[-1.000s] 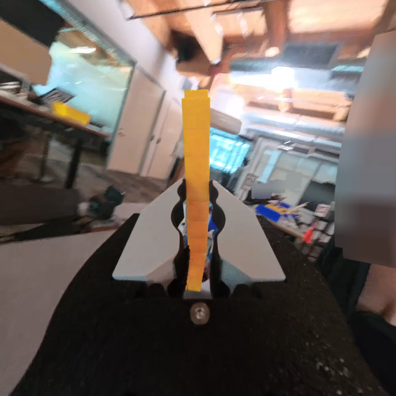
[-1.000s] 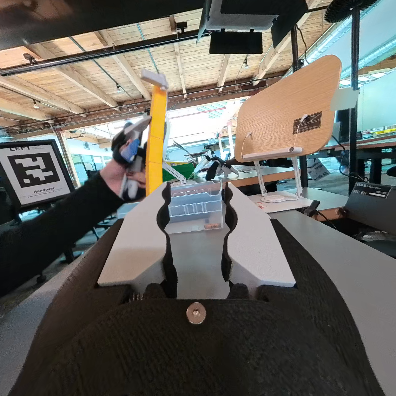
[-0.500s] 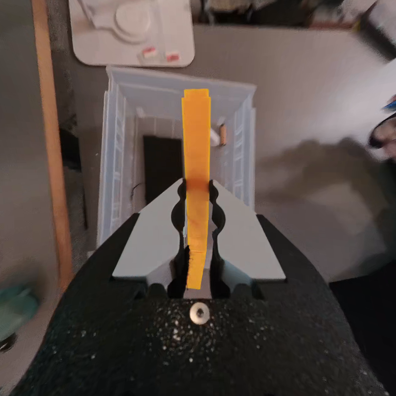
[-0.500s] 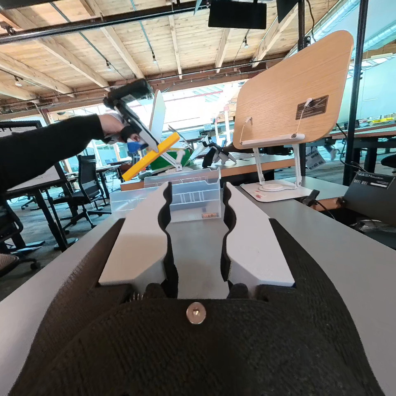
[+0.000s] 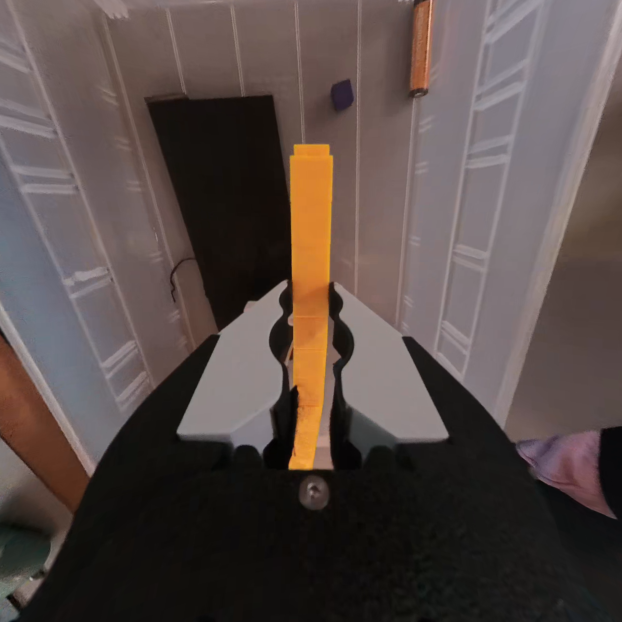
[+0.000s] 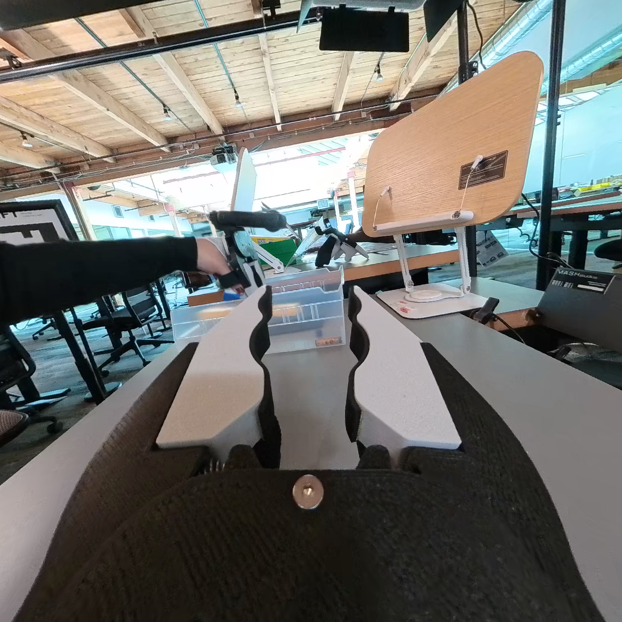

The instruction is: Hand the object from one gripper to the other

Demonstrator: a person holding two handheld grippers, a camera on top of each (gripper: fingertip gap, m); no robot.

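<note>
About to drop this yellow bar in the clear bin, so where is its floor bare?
Bare: the ribbed floor of the clear bin between the black slab and the right wall, below the battery and purple bit. Crowded: the slab's side and the far right corner. The left gripper grips the yellow bar.

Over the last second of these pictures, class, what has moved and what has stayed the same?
The left gripper swung from pointing up at the ceiling to pointing down into the clear plastic bin, carrying the yellow block bar with it. Its grip stayed shut on the bar. The right gripper stayed open, empty and level above the table.
</note>
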